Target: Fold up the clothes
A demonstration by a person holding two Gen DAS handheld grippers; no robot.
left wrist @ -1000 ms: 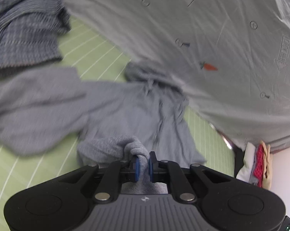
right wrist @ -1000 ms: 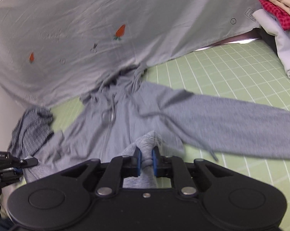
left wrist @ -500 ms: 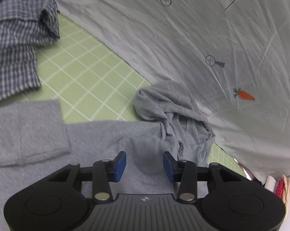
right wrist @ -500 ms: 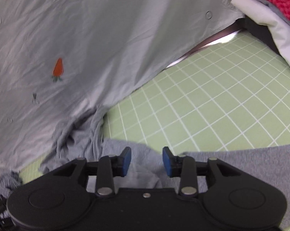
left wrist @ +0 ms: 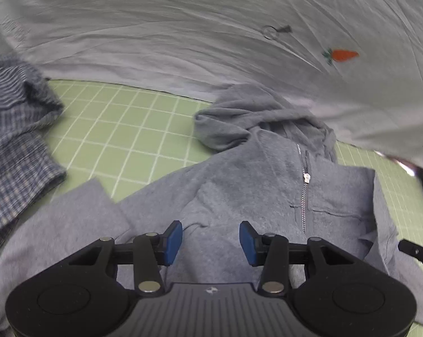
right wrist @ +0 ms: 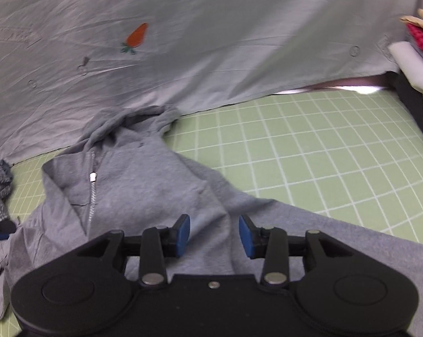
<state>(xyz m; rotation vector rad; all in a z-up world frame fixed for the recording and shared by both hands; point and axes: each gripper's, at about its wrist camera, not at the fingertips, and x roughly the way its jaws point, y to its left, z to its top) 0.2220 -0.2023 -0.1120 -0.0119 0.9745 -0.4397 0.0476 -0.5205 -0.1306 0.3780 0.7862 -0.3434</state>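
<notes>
Both tongs released, now spread above grey hoodie (left wrist: pixel 256 185), plaid shirt (left wrist: pixel 12 129) beside

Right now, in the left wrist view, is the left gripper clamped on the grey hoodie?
No, the left gripper is open, its blue pads spread apart above the grey hoodie.

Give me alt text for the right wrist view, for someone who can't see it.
The open right gripper hovers over a grey zip hoodie spread on a green grid mat, holding nothing. A grey carrot-print sheet hangs behind, with stacked clothes at the right edge.
</notes>
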